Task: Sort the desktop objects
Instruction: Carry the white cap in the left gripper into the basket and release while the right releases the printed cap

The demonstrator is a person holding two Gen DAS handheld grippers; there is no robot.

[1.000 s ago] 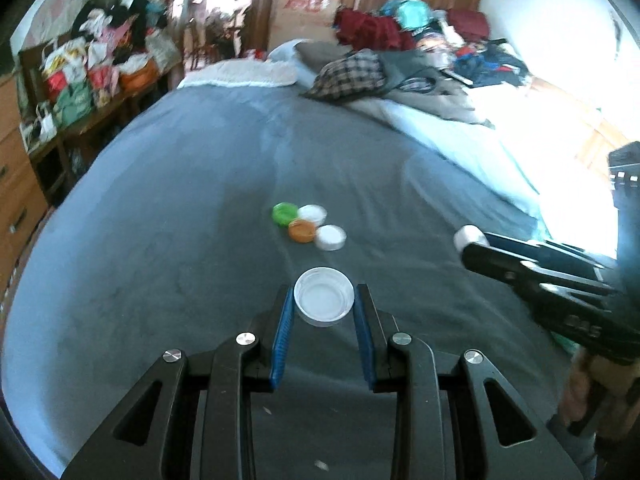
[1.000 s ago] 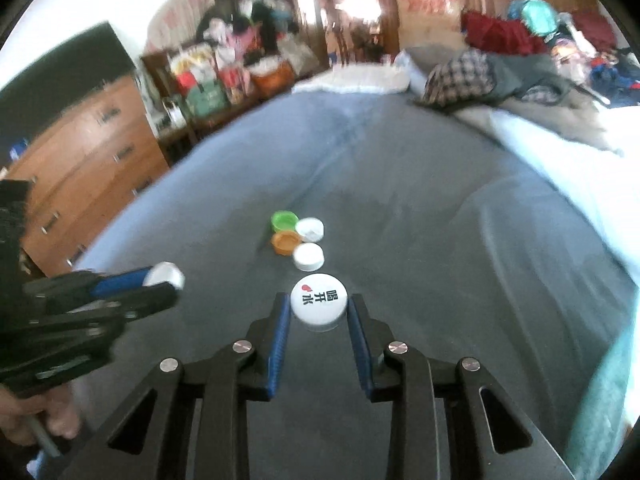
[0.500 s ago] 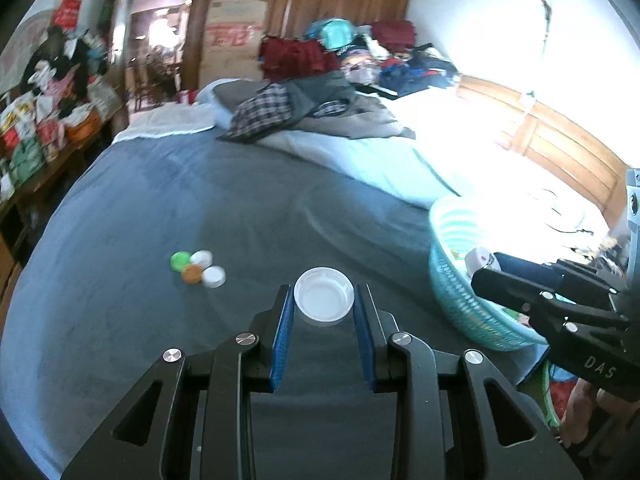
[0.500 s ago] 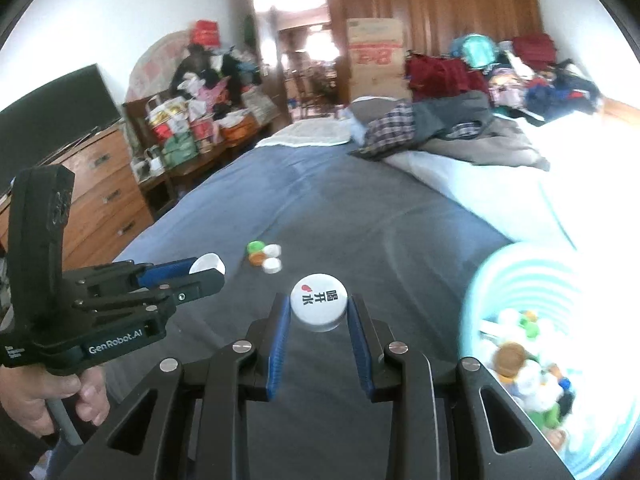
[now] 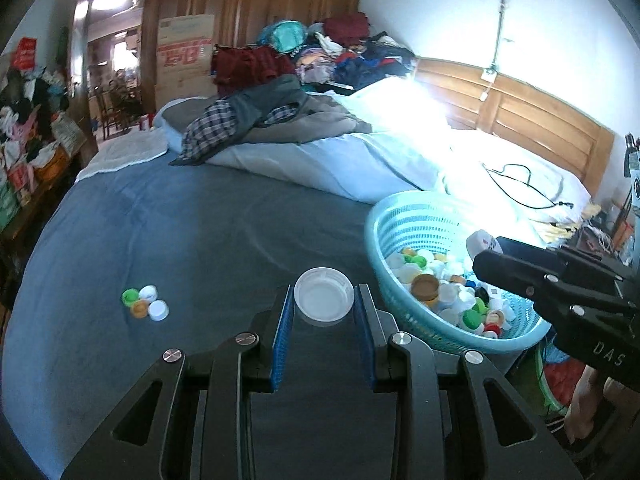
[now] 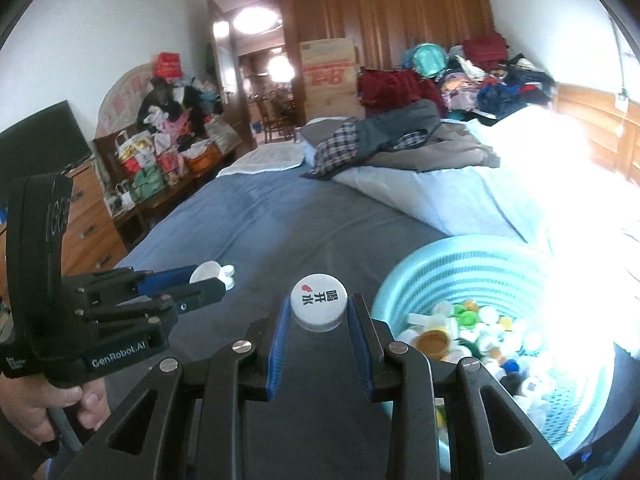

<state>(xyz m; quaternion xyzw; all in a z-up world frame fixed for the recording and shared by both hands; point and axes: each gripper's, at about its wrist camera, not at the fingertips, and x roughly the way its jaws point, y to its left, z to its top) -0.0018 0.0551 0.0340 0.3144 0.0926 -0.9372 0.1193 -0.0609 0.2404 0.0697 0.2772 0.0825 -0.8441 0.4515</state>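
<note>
My left gripper (image 5: 324, 304) is shut on a white bottle cap (image 5: 324, 297), open side up, held above the grey-blue bed cover (image 5: 200, 240). My right gripper (image 6: 319, 309) is shut on a white cap (image 6: 319, 303) with black characters and a red mark on top. A turquoise mesh basket (image 5: 404, 220) holding several caps stands at the right, and it also shows in the right wrist view (image 6: 460, 264). The right gripper (image 5: 486, 248) reaches over the basket's rim. A small cluster of green, orange and white caps (image 5: 144, 304) lies on the cover at the left.
A pale duvet (image 5: 340, 160) with piled clothes (image 5: 260, 120) lies behind the basket. A wooden headboard (image 5: 520, 112) runs along the right. A dresser (image 6: 92, 216) and cluttered shelves (image 6: 168, 152) stand left of the bed.
Both grippers have swung right and drawn back from the cap cluster, still holding their caps. The basket has come fully into view and nearer. The right gripper now reaches over its rim.
</note>
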